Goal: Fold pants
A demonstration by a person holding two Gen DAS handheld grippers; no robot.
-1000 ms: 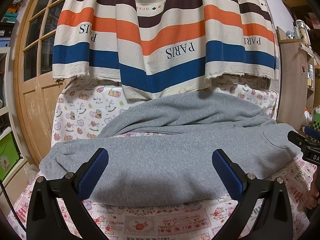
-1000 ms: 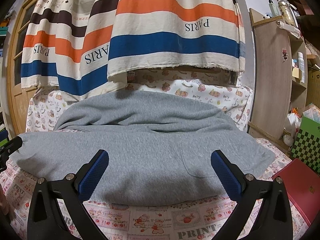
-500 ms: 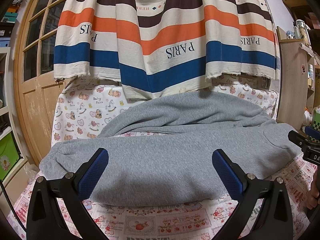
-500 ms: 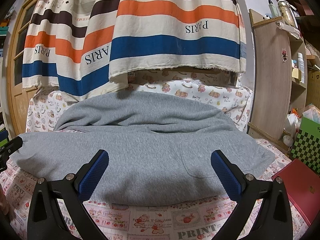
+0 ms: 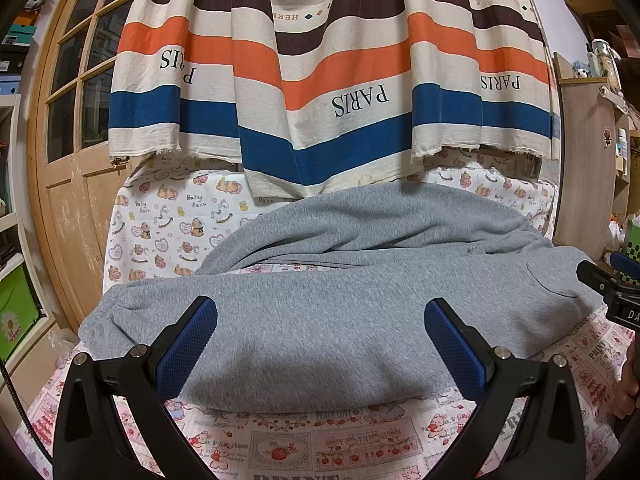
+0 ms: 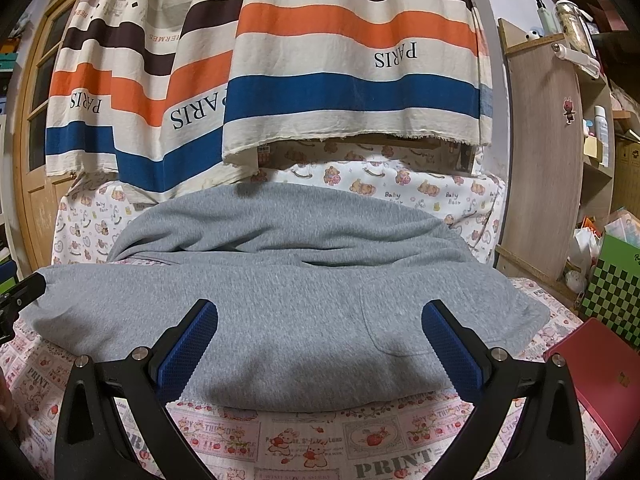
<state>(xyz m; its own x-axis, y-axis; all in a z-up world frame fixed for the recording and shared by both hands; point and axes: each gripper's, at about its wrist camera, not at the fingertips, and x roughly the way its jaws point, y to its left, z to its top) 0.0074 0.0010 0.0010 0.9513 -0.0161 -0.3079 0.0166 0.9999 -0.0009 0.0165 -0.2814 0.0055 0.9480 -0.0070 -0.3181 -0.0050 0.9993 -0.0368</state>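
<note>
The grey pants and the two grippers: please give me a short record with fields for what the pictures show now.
garment: grey pants, lying across the printed cloth, one leg bent behind the other
pocket: patch pocket facing up, toward the right end
left gripper: open, fingers over the near edge of the pants, holding nothing
right gripper: open, holding nothing
behind: striped curtain hanging over the back edge
right side: red box beside the pants

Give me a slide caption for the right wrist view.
Open right gripper poised over grey pants lying across a cartoon-print sheet, striped PARIS cloth hanging behind.
</note>
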